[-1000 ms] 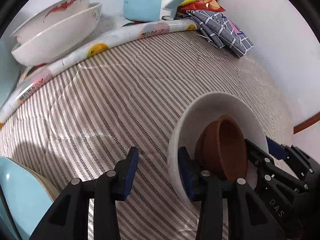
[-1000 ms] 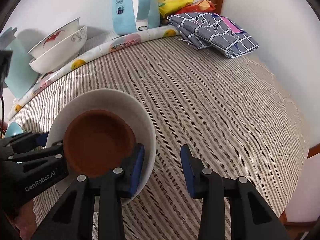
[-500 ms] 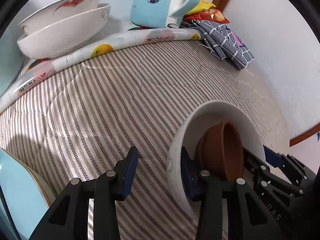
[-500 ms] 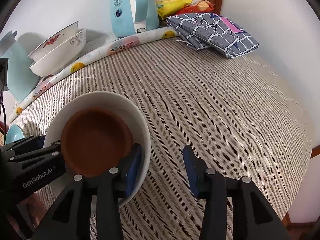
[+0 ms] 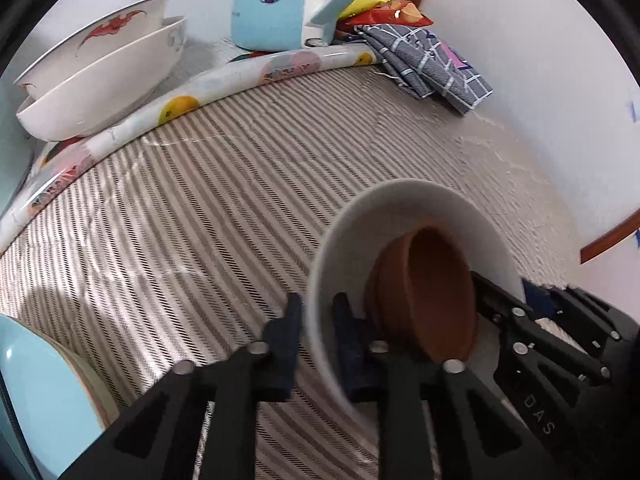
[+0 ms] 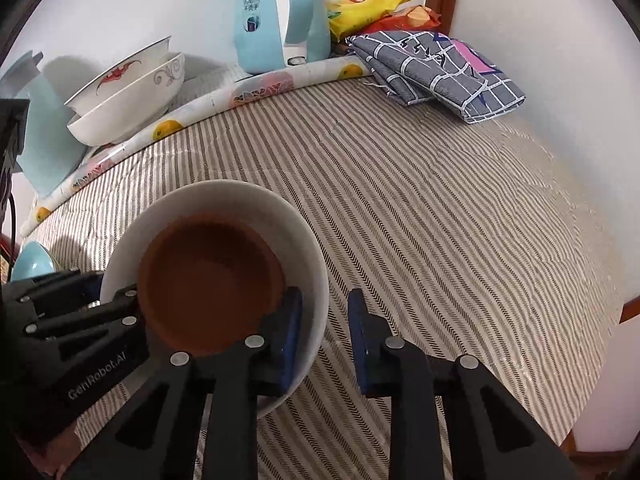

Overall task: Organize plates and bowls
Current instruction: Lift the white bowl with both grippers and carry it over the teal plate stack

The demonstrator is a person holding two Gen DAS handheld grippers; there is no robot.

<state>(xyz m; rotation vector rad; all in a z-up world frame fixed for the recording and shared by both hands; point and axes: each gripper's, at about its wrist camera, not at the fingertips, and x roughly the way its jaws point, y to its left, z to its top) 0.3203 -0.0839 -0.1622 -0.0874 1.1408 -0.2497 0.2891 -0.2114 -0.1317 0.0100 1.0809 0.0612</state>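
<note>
A white bowl (image 5: pixel 404 216) (image 6: pixel 308 256) with a brown bowl (image 5: pixel 436 292) (image 6: pixel 208 280) nested inside sits over the striped tablecloth. My left gripper (image 5: pixel 316 332) has closed its fingers on the white bowl's near rim, one finger outside, one inside. My right gripper (image 6: pixel 324 332) straddles the opposite rim with its left finger inside the bowl; its jaws stand apart. Two stacked white bowls (image 5: pixel 100 72) (image 6: pixel 124 92) with red and grey decoration rest at the back left.
A light blue kettle (image 5: pixel 288 0) (image 6: pixel 280 12), snack packets (image 6: pixel 368 4) and a folded grey checked cloth (image 5: pixel 424 64) (image 6: pixel 436 72) line the back. A fruit-print rolled mat (image 6: pixel 224 100) edges the cloth. A pale blue dish (image 5: pixel 36 400) lies at lower left.
My left gripper has closed its fingers onto the white bowl's rim. Both views have shifted slightly and the bowl has tilted a little.
</note>
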